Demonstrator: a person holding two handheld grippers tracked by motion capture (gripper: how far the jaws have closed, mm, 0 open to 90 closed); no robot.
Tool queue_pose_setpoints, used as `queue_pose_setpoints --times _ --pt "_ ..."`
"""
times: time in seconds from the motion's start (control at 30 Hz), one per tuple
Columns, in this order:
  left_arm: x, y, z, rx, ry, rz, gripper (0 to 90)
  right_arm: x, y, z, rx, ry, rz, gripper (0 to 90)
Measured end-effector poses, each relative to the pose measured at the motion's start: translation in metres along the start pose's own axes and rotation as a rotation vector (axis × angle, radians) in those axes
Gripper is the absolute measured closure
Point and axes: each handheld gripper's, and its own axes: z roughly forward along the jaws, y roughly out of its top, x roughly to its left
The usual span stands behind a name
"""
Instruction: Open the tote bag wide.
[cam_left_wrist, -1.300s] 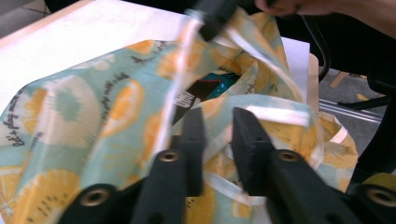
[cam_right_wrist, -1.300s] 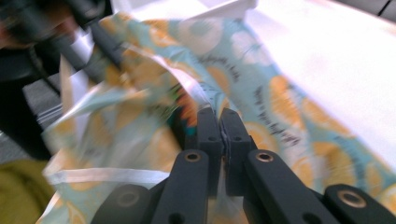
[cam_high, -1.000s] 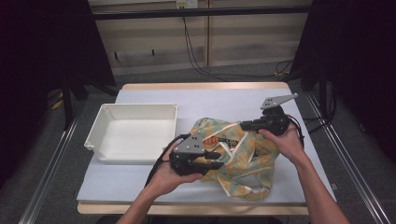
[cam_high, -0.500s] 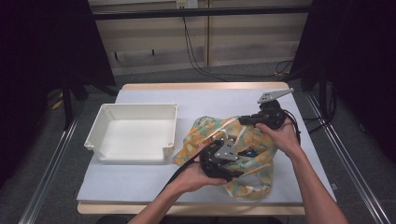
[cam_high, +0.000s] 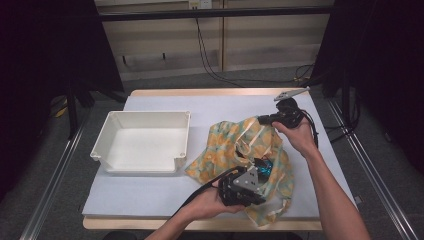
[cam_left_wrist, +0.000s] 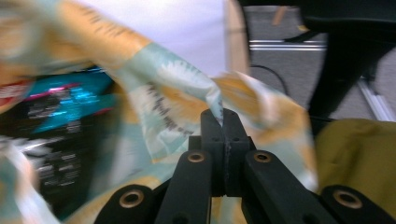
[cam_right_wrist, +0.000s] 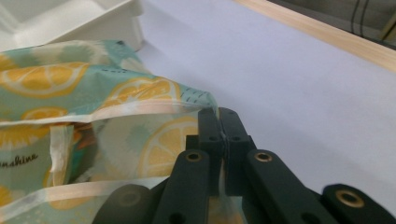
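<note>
A cloth bag (cam_high: 227, 145) with a lemon print lies on the right half of the table. Its mouth gapes, and a teal and black packet (cam_high: 264, 168) shows inside. My left gripper (cam_high: 257, 173) is at the bag's near side. Its jaws have just been closing and now pinch a fold of the printed fabric (cam_left_wrist: 173, 88) at their tips (cam_left_wrist: 222, 114); the packet (cam_left_wrist: 60, 107) lies blurred beside them. My right gripper (cam_high: 261, 120) holds the bag's far edge. Those jaws (cam_right_wrist: 218, 112) are shut on the bag's rim (cam_right_wrist: 154, 105).
A white plastic tray (cam_high: 145, 161) stands left of the bag, its corner (cam_right_wrist: 70, 18) beyond the fabric. The white table cover (cam_high: 225, 105) stretches behind the bag to a wooden edge (cam_high: 200, 92). Cables trail over the floor at the far right.
The left gripper has moved right and toward the front edge, from the bag's left side to its near side, and closed on fabric. The right gripper has drawn the far edge back.
</note>
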Motion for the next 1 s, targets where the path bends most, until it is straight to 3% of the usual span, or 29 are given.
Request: queue_pose_setpoints --times 0.13,0.23,0.37,0.5,0.6,0.67,0.8,0.87,0.9,0.93,0.97,1.0 --pt "-0.006 -0.006 0.001 0.009 -0.014 0.006 90.0 -0.011 0.003 0.011 0.022 -0.023 0.018 89.6" --pt "-0.003 -0.013 0.004 0.005 -0.031 -0.022 90.0 -0.015 0.0 0.026 0.031 -0.052 0.029 89.6" --pt "0.001 -0.024 0.017 0.061 -0.05 -0.034 90.0 -0.018 -0.008 0.038 0.055 -0.078 0.051 89.5" --pt "0.002 -0.033 0.023 0.077 -0.041 -0.047 90.0 -0.019 -0.024 0.052 0.11 -0.102 0.049 89.1" --pt "0.004 -0.036 0.026 0.078 -0.016 -0.058 88.1 -0.018 -0.031 0.054 0.1 -0.092 0.06 84.0" --pt "0.006 -0.036 0.026 0.06 -0.004 -0.07 78.8 -0.015 -0.03 0.049 0.085 -0.088 0.065 75.4" --pt "0.006 -0.033 0.015 0.03 0.011 -0.087 71.3 -0.009 -0.026 0.03 0.052 -0.07 0.063 56.3" --pt "0.006 -0.031 0.011 0.006 0.035 -0.097 67.3 -0.005 -0.024 0.018 0.04 -0.076 0.043 51.5" --pt "0.006 -0.03 0.007 0.028 0.038 -0.095 63.3 -0.002 -0.023 0.011 0.028 -0.068 0.038 47.2" --pt "0.007 -0.029 0.005 -0.004 0.044 -0.102 61.0 -0.001 -0.023 0.007 0.023 -0.065 0.033 43.3" --pt "0.008 -0.026 -0.002 -0.01 0.053 -0.108 58.0 0.005 -0.022 -0.007 0.006 -0.071 0.021 39.0" --pt "0.008 -0.026 -0.002 -0.01 0.053 -0.108 57.7 0.005 -0.022 -0.007 0.006 -0.071 0.021 39.0"
